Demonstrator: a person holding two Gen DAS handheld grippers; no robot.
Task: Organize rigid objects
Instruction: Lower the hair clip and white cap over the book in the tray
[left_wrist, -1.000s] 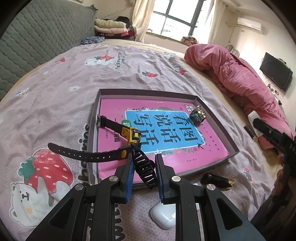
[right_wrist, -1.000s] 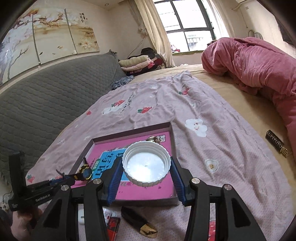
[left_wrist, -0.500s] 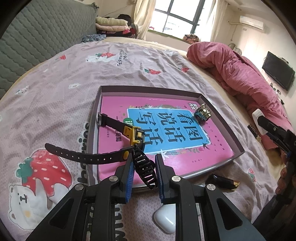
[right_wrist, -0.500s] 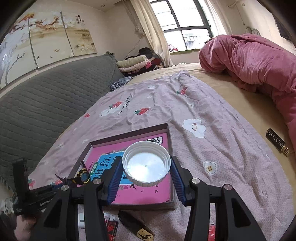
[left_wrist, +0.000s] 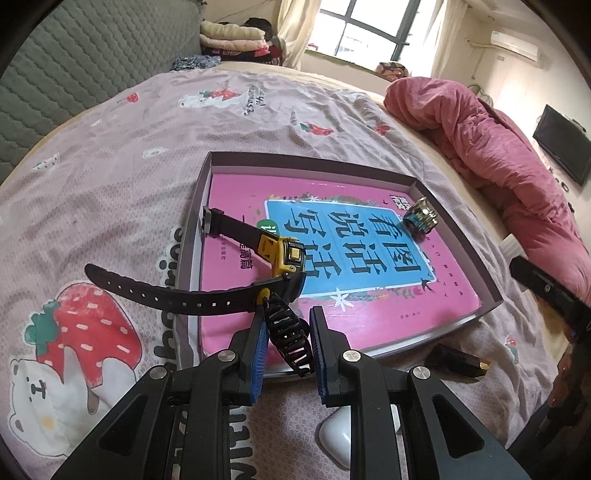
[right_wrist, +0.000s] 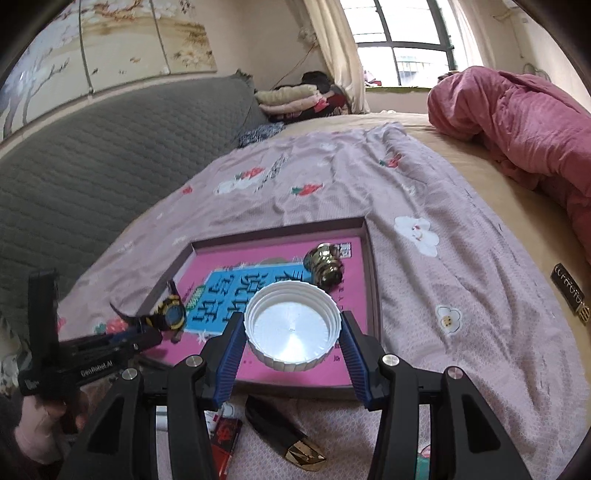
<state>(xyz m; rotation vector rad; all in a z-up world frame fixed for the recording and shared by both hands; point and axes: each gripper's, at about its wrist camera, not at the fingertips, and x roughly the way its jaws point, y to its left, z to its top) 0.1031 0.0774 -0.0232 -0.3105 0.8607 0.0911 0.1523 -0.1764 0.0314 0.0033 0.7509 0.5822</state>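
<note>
The shallow tray (left_wrist: 458, 236) with a pink and blue book laid flat inside it sits on the bed's strawberry-print sheet (left_wrist: 110, 155), and everything else is placed around it.

The left tongs (left_wrist: 286, 332) are narrow, pinched on a black toothed hair clip (left_wrist: 288, 339) just over the tray's near-left edge. The clip tangles with a yellow and black wristwatch (left_wrist: 284, 256): the watch case rests on the book, one strap runs back toward the tray's left wall, and the other strap sticks out over that wall above the sheet.

The right tongs (right_wrist: 291, 332) stand at a middling width, closed on a white ribbed screw cap (right_wrist: 291, 328), open side facing the camera, hovering over the tray's near edge. Beyond the cap, in the tray's far right corner, a small gold and blue ornate cap (right_wrist: 327, 267) lies on the book.

Just outside the tray's near wall lie a black tube with a gold tip (right_wrist: 284, 432) and a white smooth rounded case (left_wrist: 343, 439). A black bar with gold lettering (right_wrist: 569, 291) lies well to the tray's right on the sheet. A pink quilt (right_wrist: 517, 125) is heaped on the bed beyond the tray, to its right.
</note>
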